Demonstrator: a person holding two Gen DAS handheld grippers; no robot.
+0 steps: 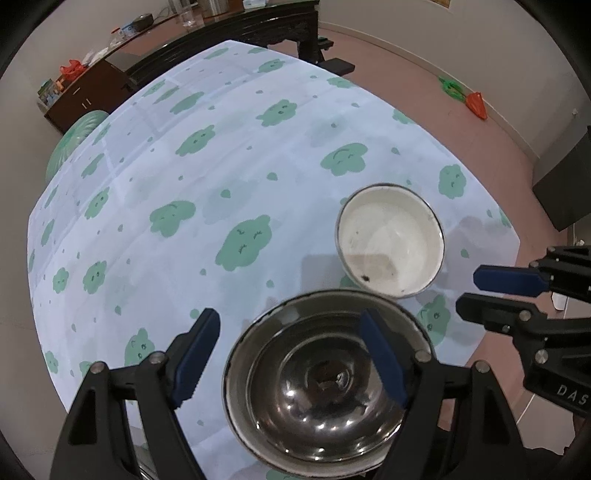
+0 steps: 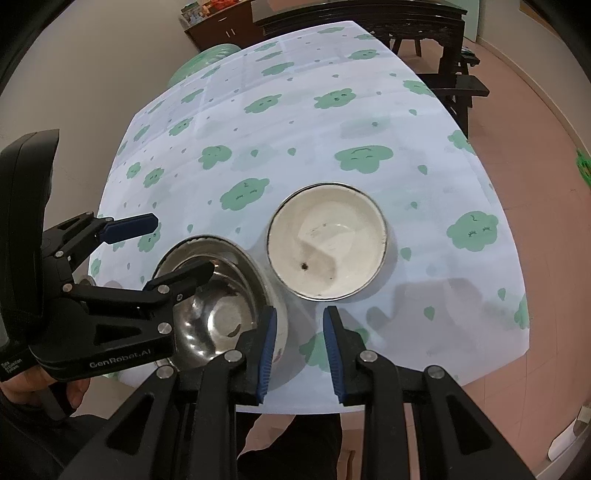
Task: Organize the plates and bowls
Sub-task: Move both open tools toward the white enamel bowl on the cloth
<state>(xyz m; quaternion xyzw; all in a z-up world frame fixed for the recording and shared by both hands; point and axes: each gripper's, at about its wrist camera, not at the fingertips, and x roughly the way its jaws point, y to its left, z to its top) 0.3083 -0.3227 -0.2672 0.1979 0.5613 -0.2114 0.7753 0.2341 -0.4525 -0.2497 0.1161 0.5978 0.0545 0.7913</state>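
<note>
A shiny steel bowl (image 1: 325, 384) sits near the table's front edge; it also shows in the right wrist view (image 2: 218, 295). A white enamel bowl (image 1: 391, 240) with a dark rim stands just beyond it, also in the right wrist view (image 2: 327, 242). My left gripper (image 1: 291, 362) is open, its jaws astride the steel bowl's left rim, one finger inside and one outside. My right gripper (image 2: 299, 350) is open and empty, low over the cloth just right of the steel bowl and in front of the white bowl.
The table (image 1: 192, 192) wears a pale cloth with green cloud prints. A dark wooden sideboard (image 1: 236, 26) and chairs (image 2: 450, 81) stand beyond it. A green stool (image 1: 74, 140) is at the far left edge. Pink floor lies to the right.
</note>
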